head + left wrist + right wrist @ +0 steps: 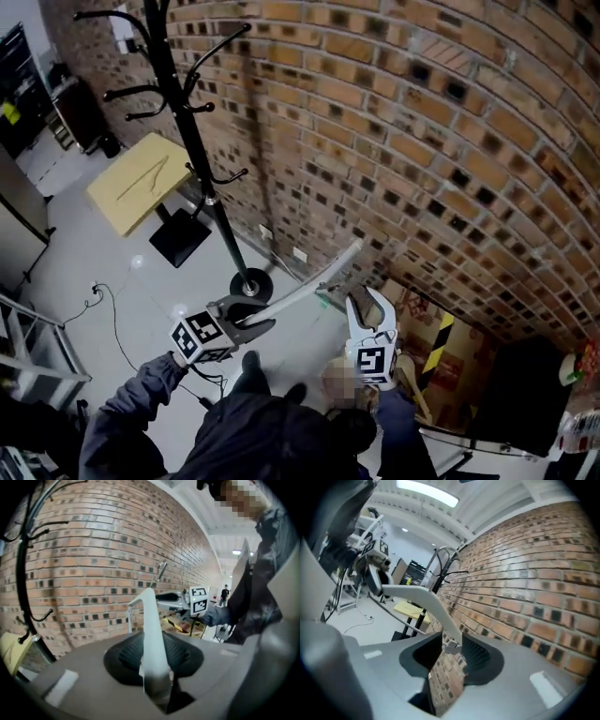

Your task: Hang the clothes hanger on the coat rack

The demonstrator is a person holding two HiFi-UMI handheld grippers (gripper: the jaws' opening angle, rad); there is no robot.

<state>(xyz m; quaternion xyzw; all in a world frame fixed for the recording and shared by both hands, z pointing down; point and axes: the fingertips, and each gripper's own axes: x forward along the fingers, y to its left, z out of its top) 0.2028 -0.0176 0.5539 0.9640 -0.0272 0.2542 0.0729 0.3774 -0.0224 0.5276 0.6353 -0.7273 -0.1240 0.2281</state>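
The black coat rack (187, 141) stands on the floor by the brick wall, its hooks at the top left of the head view. It also rises at the left edge of the left gripper view, as the coat rack (21, 573). A white clothes hanger (300, 291) is up in the air in front of me. My left gripper (253, 323) is shut on one arm of the hanger (152, 634). The other arm's end (451, 645) sits between the jaws of my right gripper (366, 292), which stand open with a gap beside it. The hanger's metal hook (161, 569) points up.
The brick wall (422, 141) runs close along the right. A yellow-topped small table (141, 183) stands on a black base just behind the rack. A cable (112, 319) lies on the grey floor. Cardboard and a yellow-black striped piece (441, 337) sit by the wall.
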